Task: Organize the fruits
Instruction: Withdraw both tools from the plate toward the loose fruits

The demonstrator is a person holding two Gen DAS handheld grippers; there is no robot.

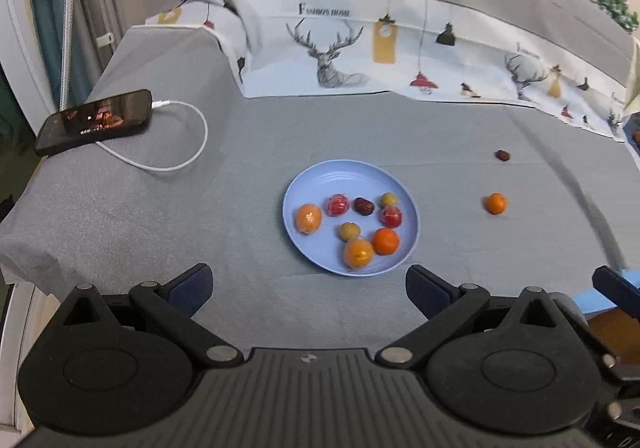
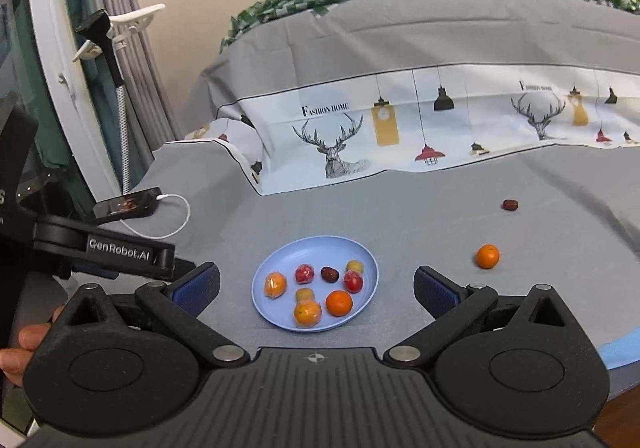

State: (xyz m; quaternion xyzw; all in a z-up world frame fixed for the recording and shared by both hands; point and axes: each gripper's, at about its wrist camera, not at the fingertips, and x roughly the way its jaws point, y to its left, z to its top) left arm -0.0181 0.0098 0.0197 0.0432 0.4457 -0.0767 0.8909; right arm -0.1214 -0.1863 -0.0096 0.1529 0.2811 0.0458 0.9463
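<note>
left gripper [image 1: 309, 288] and right gripper [image 2: 316, 290] gape apart, empty, before the blue plate [image 1: 298, 184] holding eight fruits. toward the desk's right edge, the loose orange [image 1: 496, 203] could roll off if nudged.

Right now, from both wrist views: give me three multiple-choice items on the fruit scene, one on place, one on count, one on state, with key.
1. Where does the lone orange lie?
A. On the grey cloth, right of the blue plate
B. On the plate
C. Beside the phone

2. How many fruits are on the blue plate?
A. Four
B. Eight
C. Twelve

3. What is the state of the right tool?
A. Shut on an orange
B. Open, nothing between its fingers
C. Shut on the plate rim

Key: 1 A, it sits on the cloth apart from the plate; 2 B, eight pieces count out in the left wrist view; 3 B, its blue pads stand wide apart over bare cloth.
</note>
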